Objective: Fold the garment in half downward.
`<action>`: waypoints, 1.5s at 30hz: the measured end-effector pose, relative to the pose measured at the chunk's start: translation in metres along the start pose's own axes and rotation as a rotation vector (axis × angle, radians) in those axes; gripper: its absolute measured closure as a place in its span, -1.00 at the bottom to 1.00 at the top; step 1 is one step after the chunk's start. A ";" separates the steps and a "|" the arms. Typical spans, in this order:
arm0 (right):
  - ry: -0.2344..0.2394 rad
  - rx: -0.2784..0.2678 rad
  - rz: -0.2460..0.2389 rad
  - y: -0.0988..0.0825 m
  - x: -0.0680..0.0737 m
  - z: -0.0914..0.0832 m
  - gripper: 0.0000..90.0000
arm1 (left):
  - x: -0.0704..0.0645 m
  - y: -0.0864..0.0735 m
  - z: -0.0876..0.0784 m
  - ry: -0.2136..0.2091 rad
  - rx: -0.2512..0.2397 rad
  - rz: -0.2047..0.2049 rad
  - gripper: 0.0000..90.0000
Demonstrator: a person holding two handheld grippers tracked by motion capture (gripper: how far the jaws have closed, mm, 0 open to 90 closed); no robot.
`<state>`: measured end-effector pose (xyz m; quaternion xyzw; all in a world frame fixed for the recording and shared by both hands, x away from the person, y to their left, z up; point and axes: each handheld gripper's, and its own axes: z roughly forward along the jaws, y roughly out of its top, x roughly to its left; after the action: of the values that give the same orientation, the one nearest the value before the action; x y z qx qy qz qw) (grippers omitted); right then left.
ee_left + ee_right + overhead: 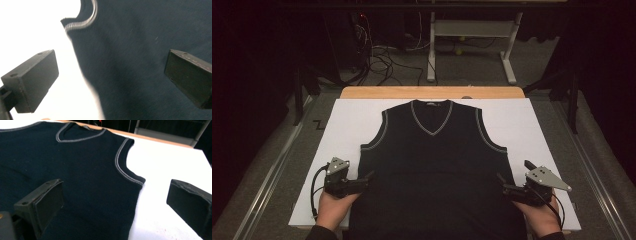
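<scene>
Vest [434, 160] flat on white board [522, 125]; desk legs [509, 60] beyond, high view.

A white board [522, 125] is laid flat over a wooden tabletop [432, 92], whose pale edge is seen along the far side. On the grey carpeted floor [542, 65] beyond, a white table frame [472, 30] is set, with a tangle of black cables [382, 62] lying to its left. Two small yellow-green balls [458, 51] are seen on the floor under that frame. Metal rails [267, 175] are run along both sides of the table.
</scene>
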<state>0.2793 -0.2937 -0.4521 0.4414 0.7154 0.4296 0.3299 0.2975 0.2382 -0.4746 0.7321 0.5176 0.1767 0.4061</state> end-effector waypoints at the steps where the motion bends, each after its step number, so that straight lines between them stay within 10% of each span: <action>1: -0.002 0.015 0.002 0.000 -0.001 0.001 -0.95 | 0.002 0.000 0.003 0.010 0.049 -0.009 -1.00; 12: -0.012 0.123 0.028 0.001 -0.008 0.011 -0.77 | 0.003 0.000 0.008 0.026 0.134 -0.014 -0.78; 24: 0.015 0.290 0.090 0.001 -0.022 0.033 0.00 | 0.004 0.005 0.016 0.066 0.138 -0.029 -0.33; 29: 0.026 0.351 0.066 0.003 -0.018 0.048 0.13 | 0.001 0.011 0.023 0.075 0.147 0.025 -0.06; 45: 0.061 0.346 0.080 0.007 -0.015 0.058 0.78 | 0.000 0.016 0.029 0.020 0.151 0.031 0.57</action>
<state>0.3368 -0.2876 -0.4683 0.5065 0.7703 0.3259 0.2097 0.3271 0.2244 -0.4798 0.7667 0.5222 0.1505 0.3418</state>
